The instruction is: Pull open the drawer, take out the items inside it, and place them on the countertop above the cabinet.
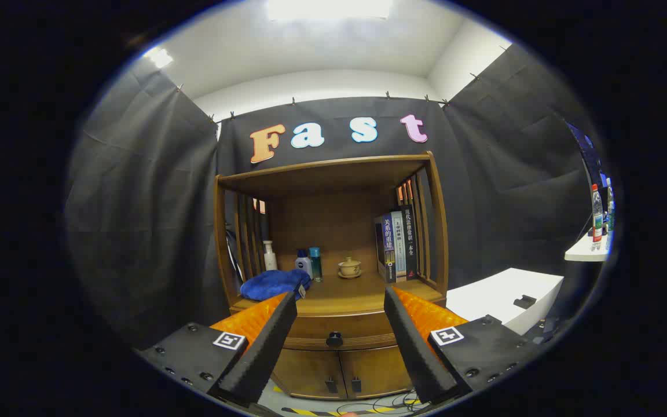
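Ahead of gripper [339, 324], wooden cabinet [333, 324]: drawer [333, 331] shut, round dark knob [334, 339] centred between wide-open, empty fingers, some way beyond tips. Step judged: approach. Next move calls for advancing, closing on knob, pulling straight back. Countertop [348, 292]: smooth wood; soft blue cloth [274, 284] near left, glazed cup [349, 267] farther back.

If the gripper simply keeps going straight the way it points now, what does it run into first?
Most likely the closed drawer front, about at its dark knob, which sits between the open gripper's fingers and beyond them. Depth is hard to judge; the countertop edge lies just above that line.
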`<action>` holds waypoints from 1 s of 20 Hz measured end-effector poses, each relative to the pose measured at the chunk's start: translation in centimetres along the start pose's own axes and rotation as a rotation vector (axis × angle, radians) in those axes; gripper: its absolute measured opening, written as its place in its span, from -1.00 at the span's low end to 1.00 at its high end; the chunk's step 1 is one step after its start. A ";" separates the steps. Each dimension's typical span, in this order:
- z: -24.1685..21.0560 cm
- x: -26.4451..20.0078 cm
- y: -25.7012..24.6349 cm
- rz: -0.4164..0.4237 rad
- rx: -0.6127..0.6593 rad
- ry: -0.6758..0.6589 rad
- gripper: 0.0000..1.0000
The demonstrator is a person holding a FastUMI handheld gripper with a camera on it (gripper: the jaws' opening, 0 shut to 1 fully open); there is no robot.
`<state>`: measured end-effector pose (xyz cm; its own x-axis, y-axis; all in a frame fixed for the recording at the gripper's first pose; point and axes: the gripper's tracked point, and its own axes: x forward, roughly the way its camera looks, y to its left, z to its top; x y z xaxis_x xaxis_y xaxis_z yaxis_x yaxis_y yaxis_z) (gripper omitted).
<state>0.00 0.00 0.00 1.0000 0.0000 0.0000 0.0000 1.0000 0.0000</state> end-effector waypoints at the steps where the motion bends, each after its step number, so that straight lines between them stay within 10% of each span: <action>1: 0.4 -0.3 -0.1 -0.001 0.004 -0.008 1.00; 20: 1.8 -1.0 -0.8 -0.006 -0.027 -0.054 1.00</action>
<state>-1.03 -0.80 1.82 0.9985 -0.0053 0.0538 0.0068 0.9996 -0.0271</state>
